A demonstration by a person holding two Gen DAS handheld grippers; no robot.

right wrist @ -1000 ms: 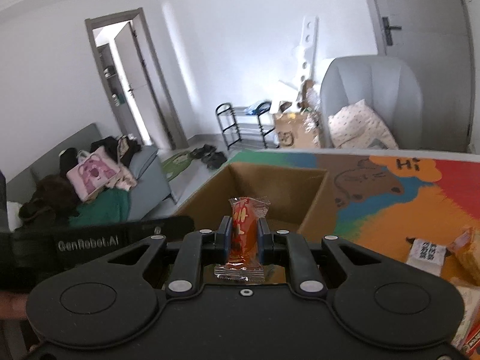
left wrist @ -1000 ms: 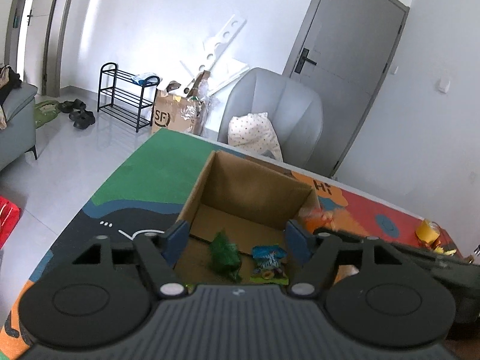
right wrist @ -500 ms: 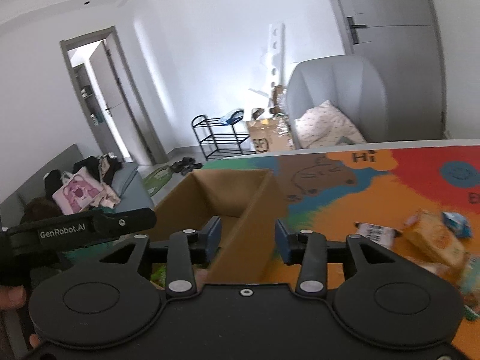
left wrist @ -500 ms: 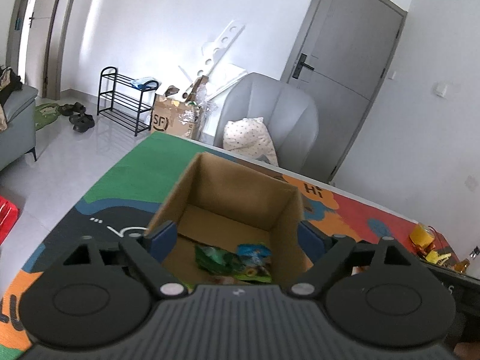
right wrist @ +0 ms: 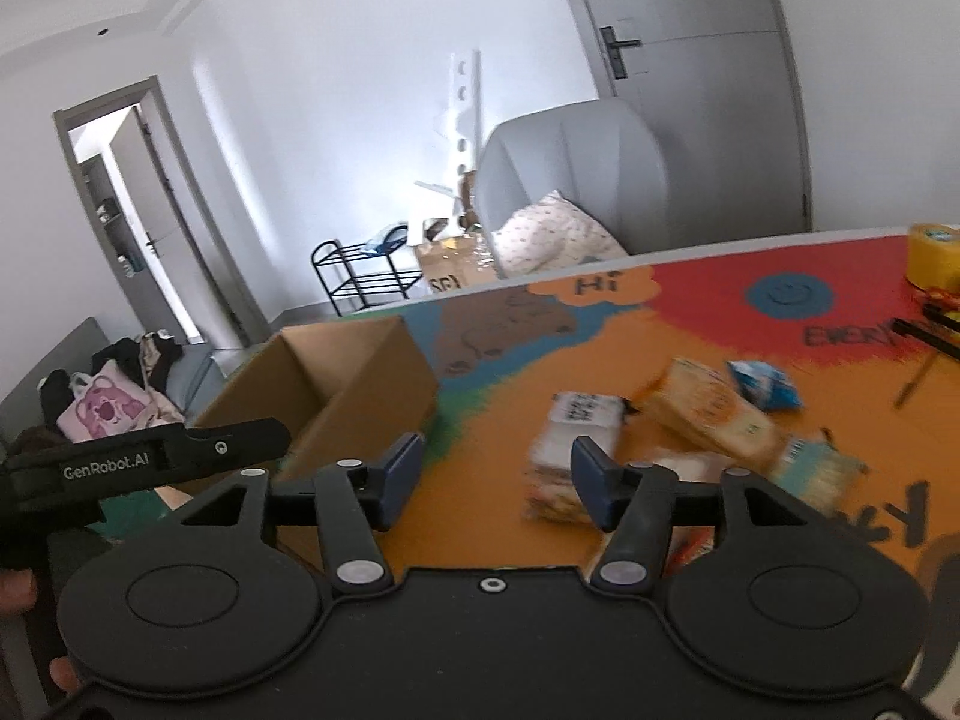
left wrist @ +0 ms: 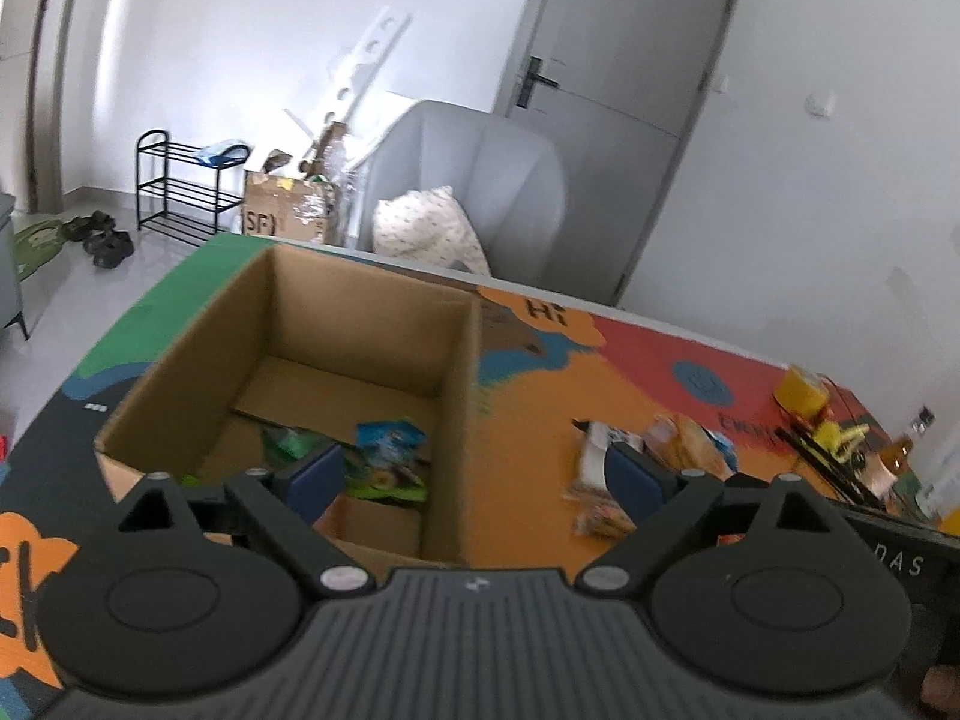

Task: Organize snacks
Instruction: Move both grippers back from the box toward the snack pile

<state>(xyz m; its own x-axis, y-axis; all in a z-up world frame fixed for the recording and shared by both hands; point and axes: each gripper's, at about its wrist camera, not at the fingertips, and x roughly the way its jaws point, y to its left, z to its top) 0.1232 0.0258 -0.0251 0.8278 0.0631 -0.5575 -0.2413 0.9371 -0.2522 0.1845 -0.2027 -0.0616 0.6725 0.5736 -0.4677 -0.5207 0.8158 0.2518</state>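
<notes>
- The left gripper (left wrist: pixel 474 474) is seen with its jaws spread wide and nothing held between them; it hangs over the right wall of the cardboard box (left wrist: pixel 462 396).
- Inside the box, a blue snack packet (left wrist: pixel 390 438) and a green snack packet (left wrist: pixel 288 441) are seen lying on the floor near the front.
- The right gripper (right wrist: pixel 492 480) is likewise spread apart and empty, above the colourful table mat (right wrist: pixel 708 312).
- Loose snacks are scattered on the mat to the right of the box: a white packet with a label (right wrist: pixel 576 426) just ahead of the right finger, a tan packet (right wrist: pixel 714 414) beside it, and a small blue packet (right wrist: pixel 762 384) further back.
- A yellow tape roll (right wrist: pixel 933 252) and black sticks (right wrist: pixel 924 333) are placed near the far right edge.
- Bare mat is left between the box and the loose snacks.
- A grey armchair (left wrist: pixel 480 180) with a pillow (left wrist: pixel 432 234) is set behind the table's far edge.
</notes>
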